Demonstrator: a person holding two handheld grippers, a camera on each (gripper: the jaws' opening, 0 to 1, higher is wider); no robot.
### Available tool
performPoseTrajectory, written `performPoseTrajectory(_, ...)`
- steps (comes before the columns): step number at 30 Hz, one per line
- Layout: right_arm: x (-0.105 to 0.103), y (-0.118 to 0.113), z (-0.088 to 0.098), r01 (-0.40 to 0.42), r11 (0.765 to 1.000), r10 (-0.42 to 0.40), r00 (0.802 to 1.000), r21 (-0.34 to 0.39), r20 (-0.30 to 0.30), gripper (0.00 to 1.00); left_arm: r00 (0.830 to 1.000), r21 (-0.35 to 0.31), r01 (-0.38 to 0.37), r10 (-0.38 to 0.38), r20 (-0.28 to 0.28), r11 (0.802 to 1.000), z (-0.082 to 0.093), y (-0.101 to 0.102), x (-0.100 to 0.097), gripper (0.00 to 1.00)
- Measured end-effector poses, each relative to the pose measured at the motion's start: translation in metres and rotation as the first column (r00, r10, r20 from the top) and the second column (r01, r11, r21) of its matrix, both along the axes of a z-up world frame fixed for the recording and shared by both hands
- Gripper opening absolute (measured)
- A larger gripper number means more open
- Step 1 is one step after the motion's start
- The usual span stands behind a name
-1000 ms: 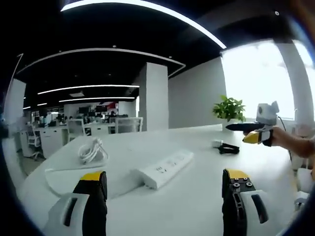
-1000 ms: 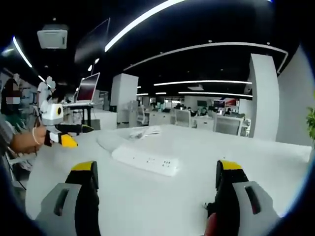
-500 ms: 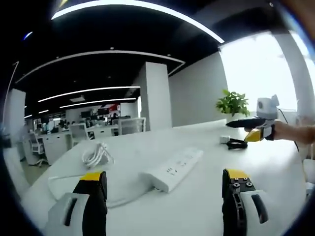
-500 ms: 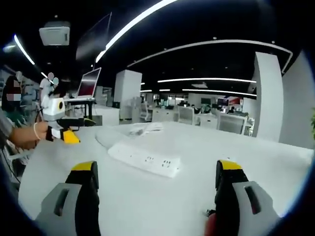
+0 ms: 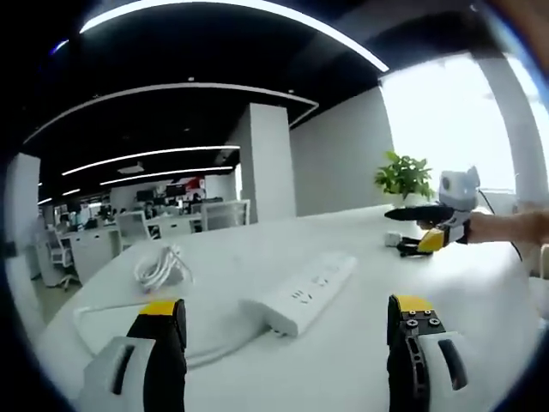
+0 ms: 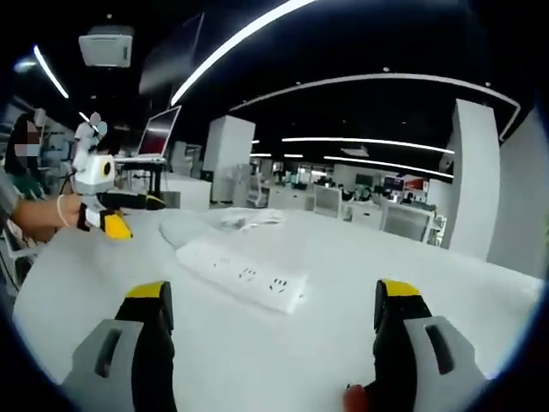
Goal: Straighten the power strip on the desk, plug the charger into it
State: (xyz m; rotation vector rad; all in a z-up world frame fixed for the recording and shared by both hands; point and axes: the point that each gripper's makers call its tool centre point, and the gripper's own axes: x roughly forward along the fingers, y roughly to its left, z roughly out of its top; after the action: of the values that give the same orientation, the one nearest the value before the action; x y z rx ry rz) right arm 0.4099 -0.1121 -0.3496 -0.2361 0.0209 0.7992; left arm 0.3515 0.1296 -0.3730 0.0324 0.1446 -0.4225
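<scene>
Both tools wide open and empty: power strip (image 5: 300, 292) lies skewed on the surface just ahead of left tool (image 5: 287, 330), charger (image 5: 396, 240) close by right tool (image 5: 420, 225); risk: one-sided shove spins the strip or its cord (image 5: 163, 268) drags it.

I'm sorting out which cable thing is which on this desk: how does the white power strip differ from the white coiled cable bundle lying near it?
The long white rectangular power strip is a rigid flat bar with socket holes along its top; the white coiled cable bundle is soft, looped and rounded. In the left gripper view the strip lies askew between the open jaws, while the bundle sits farther back, to the left. Both are white and rest on the white desk.
</scene>
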Motion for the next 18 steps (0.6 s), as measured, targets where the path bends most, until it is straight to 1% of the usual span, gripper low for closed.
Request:
performPoseTrajectory(3, 0.007, 0.002, 0.003, -0.017, 1.000, 0.017, 1.000, 0.011, 0.004, 0.98, 1.000, -0.008, -0.004, 0.004, -0.012, 1.000, -0.003, -0.001, 0.006, 1.00)
performPoseTrajectory(6, 0.014, 0.004, 0.005, -0.031, 0.999, 0.030, 0.999, 0.015, 0.027, 0.97, 1.000, 0.010, -0.009, 0.009, -0.023, 1.000, -0.008, -0.002, 0.011, 1.00)
performPoseTrajectory(9, 0.019, 0.006, 0.005, -0.045, 0.999, 0.045, 0.998, 0.017, 0.039, 0.97, 1.000, 0.032, -0.012, 0.012, -0.005, 0.999, -0.009, -0.003, 0.015, 1.00)
performPoseTrajectory(12, 0.023, 0.008, 0.002, -0.056, 0.998, 0.055, 0.997, 0.009, 0.054, 0.96, 1.000, 0.030, -0.010, 0.010, 0.004, 0.999, -0.009, -0.005, 0.020, 1.00)
performPoseTrajectory(14, 0.027, 0.010, 0.001, -0.065, 0.998, 0.064, 0.996, 0.005, 0.065, 0.96, 1.000, 0.028, -0.007, 0.008, -0.007, 1.000, -0.013, -0.007, 0.023, 1.00)
performPoseTrajectory(16, 0.030, 0.012, -0.001, -0.071, 0.997, 0.072, 0.995, -0.012, 0.070, 0.96, 1.000, 0.033, -0.004, 0.005, -0.013, 0.999, -0.017, -0.009, 0.027, 1.00)
performPoseTrajectory(18, 0.032, 0.012, -0.001, -0.075, 0.997, 0.076, 0.995, -0.014, 0.071, 0.96, 1.000, 0.045, -0.010, 0.011, -0.021, 0.999, -0.022, -0.009, 0.032, 1.00)
